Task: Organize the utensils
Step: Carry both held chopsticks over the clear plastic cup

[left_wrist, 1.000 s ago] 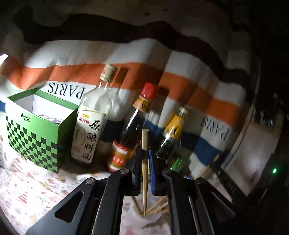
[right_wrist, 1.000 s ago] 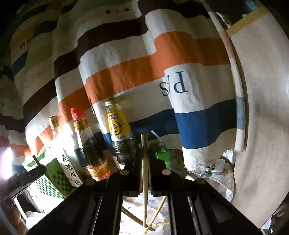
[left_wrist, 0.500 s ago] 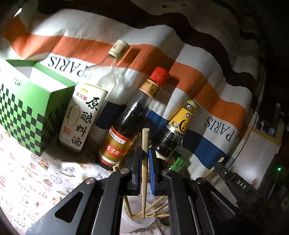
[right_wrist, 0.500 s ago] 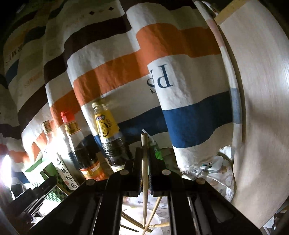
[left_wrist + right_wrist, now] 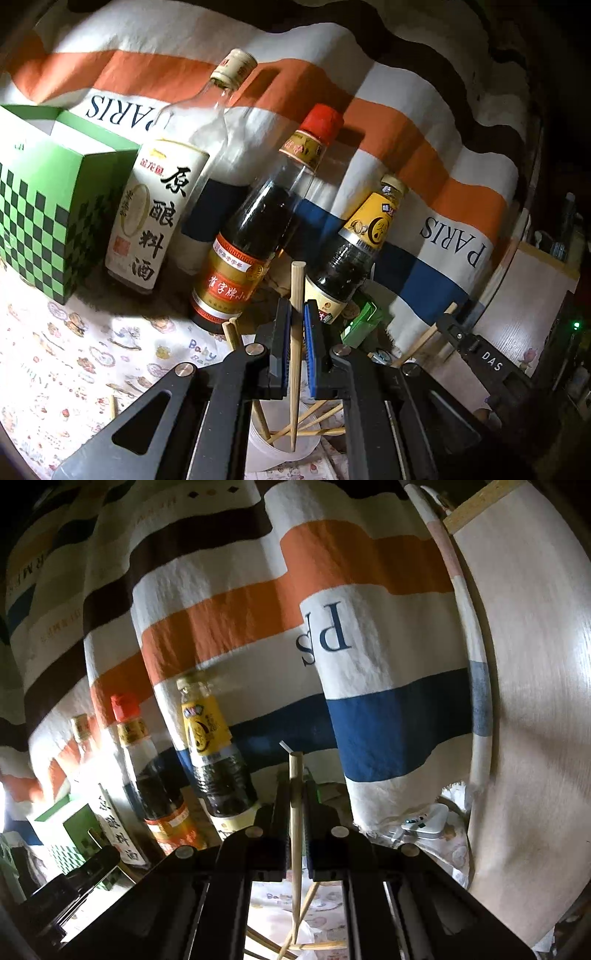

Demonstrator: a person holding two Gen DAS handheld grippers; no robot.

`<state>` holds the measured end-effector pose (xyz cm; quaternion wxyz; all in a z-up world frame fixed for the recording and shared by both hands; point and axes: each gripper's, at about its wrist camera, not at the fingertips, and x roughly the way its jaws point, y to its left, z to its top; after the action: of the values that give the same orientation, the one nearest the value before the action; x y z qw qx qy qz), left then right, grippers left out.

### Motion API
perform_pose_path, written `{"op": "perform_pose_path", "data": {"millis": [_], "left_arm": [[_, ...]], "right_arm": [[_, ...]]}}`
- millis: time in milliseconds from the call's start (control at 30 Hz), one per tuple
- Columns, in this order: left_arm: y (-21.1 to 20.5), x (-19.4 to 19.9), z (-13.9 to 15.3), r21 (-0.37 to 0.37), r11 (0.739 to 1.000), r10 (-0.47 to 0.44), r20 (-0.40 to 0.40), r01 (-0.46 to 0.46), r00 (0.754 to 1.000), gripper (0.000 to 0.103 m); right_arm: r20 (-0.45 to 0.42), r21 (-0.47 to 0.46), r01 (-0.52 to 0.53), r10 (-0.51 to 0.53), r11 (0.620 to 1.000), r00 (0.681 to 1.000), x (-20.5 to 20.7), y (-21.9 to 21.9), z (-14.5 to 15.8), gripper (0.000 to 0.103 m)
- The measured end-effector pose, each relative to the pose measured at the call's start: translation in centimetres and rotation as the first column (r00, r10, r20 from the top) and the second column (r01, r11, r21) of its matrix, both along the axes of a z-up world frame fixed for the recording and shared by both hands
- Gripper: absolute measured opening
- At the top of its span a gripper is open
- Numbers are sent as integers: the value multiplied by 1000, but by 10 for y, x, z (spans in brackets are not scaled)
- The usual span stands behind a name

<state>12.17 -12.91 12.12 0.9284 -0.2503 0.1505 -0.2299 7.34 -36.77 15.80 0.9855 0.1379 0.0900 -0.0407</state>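
Now lower, left tongs [image 5: 297, 334] clenched on chopstick [image 5: 295, 354] over cup [image 5: 275, 446], right tongs [image 5: 296, 812] gripping another.

Table [image 5: 66, 369] under a cartoon-print cloth, carrying a green checkered box [image 5: 48, 206], three bottles [image 5: 236, 254] in a row, a clear plastic cup [image 5: 280, 448] and a loose chopstick [image 5: 113, 408].

left gripper [image 5: 296, 343] lowered | chopstick [image 5: 295, 354] tip now seemingly inside cup [image 5: 280, 448]
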Motion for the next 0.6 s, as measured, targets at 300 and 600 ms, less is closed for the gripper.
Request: {"op": "perform_pose_path", "data": {"millis": [300,600], "left_arm": [[0,13,-13,2,1000,-10,-47,11,999,6],[-4,33,-37,0,998,-70,-130,70,989,6]], "right_arm": [[-95,5,-3,4,1000,995,26,2,-18,8],[-192,-8,-18,16,1000,981,43,6,-30,8]]}}
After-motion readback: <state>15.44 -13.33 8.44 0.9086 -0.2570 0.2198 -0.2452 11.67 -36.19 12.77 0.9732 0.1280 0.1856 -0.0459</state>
